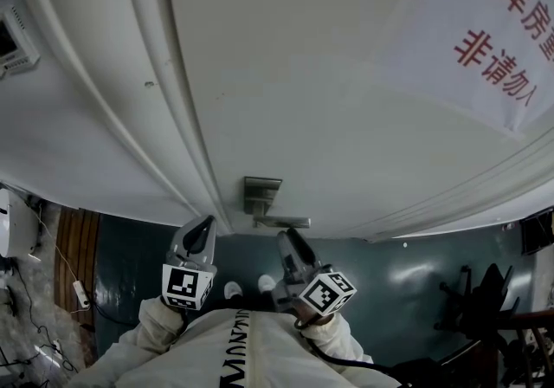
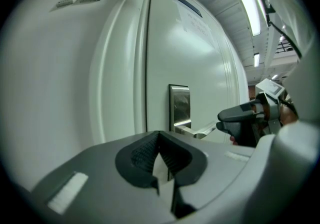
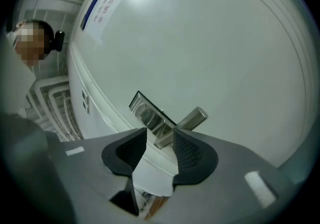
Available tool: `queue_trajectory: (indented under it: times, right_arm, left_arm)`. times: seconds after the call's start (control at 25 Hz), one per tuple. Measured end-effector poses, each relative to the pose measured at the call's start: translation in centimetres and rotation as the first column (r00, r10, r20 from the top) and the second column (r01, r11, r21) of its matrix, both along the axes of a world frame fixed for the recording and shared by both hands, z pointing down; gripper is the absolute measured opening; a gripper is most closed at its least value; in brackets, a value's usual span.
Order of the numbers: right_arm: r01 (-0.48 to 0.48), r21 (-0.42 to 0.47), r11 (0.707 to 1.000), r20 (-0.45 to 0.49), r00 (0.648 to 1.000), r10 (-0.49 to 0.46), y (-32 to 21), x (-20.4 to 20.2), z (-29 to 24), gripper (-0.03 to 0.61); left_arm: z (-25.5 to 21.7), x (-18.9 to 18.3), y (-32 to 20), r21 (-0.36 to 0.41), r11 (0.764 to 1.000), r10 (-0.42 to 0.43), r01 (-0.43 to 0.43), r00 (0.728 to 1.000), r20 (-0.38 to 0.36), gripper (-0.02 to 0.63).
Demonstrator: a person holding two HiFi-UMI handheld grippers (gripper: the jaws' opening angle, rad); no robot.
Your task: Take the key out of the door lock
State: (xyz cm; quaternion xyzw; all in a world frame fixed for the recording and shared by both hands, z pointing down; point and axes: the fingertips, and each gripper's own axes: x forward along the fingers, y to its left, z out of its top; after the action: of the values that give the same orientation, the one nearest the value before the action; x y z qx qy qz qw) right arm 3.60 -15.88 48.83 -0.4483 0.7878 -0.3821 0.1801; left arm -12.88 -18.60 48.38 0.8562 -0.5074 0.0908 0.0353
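Observation:
A brushed-metal lock plate [image 1: 261, 191] with a lever handle [image 1: 282, 223] is mounted on the white door [image 1: 286, 74]. I cannot make out a key in any view. My right gripper [image 1: 288, 239] hovers just below the handle, open with nothing between its pads. In the right gripper view its jaws [image 3: 160, 143] frame the lower end of the lock plate [image 3: 144, 112] and the lever handle [image 3: 194, 117]. My left gripper [image 1: 206, 223] is to the left of the lock, shut and empty. From the left gripper view [image 2: 159, 152] I see the lock plate [image 2: 180, 105] and the right gripper [image 2: 241, 120] beside it.
A white notice with red characters [image 1: 506, 22] hangs on the door at the upper right. The door frame [image 1: 104, 92] runs along the left. Below lie a dark floor [image 1: 415, 282], cables and a socket strip [image 1: 80, 293] at the left, and dark furniture [image 1: 485, 300] at the right.

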Motion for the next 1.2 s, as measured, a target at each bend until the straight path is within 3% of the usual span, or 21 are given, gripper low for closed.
queue_trajectory:
  times: [0.16, 0.28, 0.4, 0.76, 1.2]
  right_arm:
    - [0.045, -0.063, 0.997, 0.17, 0.985, -0.034, 0.3, -0.7, 1.8, 0.192]
    - [0.107, -0.117, 0.987, 0.314, 0.947, -0.065, 0.3, -1.8, 3.6, 0.193]
    - [0.131, -0.165, 0.978, 0.398, 0.916, -0.056, 0.0, -2.6, 5.7, 0.192]
    - [0.133, -0.275, 0.952, 0.522, 0.852, 0.032, -1.7, -3.4, 10.6, 0.16]
    - [0.146, -0.281, 0.948, 0.573, 0.818, 0.044, -4.1, -4.6, 11.8, 0.12]
  left_arm:
    - [0.2, -0.5, 0.2, -0.004, 1.0, -0.007, 0.007, 1.0, 0.005, 0.0]
    - [0.4, -1.1, 0.3, -0.011, 1.0, -0.016, 0.016, 1.0, 0.009, 0.0]
    - [0.4, -1.5, 0.4, -0.012, 1.0, -0.02, 0.02, 1.0, 0.014, -0.001]
    - [0.8, -2.8, 1.0, -0.027, 0.999, -0.042, 0.043, 0.998, 0.036, -0.001]
    - [0.6, -2.6, 1.0, -0.029, 0.999, -0.031, 0.033, 0.999, 0.044, -0.001]
